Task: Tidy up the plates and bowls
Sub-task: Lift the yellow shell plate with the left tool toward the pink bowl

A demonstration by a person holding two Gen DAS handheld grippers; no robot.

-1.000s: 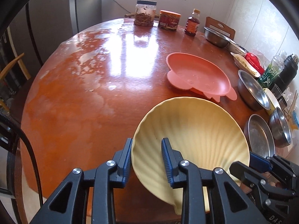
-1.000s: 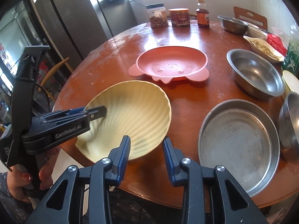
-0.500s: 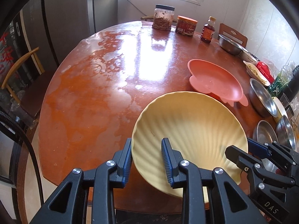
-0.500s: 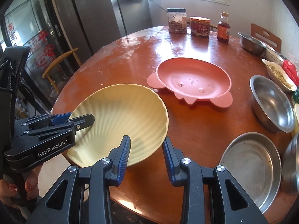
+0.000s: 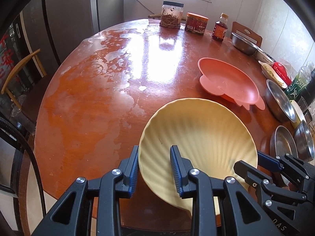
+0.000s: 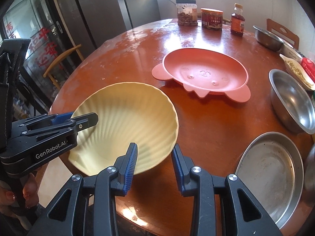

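A yellow shell-shaped plate (image 5: 198, 137) is lifted and tilted above the near edge of the round wooden table (image 5: 110, 90). My left gripper (image 5: 155, 167) is shut on its near-left rim; it shows from the side in the right wrist view (image 6: 86, 119). My right gripper (image 6: 154, 158) has its jaws apart around the plate's (image 6: 130, 123) right rim, not pressing it; it also shows in the left wrist view (image 5: 256, 162). A pink animal-shaped plate (image 6: 204, 74) lies on the table beyond.
Steel bowls (image 6: 291, 100) and a flat steel pan (image 6: 269, 167) sit along the right edge. Jars (image 6: 186, 12) and a sauce bottle (image 6: 237, 20) stand at the far edge. A wooden chair (image 6: 61, 63) and a fridge (image 6: 102, 9) are to the left.
Both grippers and the yellow plate have risen and drawn back toward the table's near edge. The plate tilts more. The left grip is unchanged.
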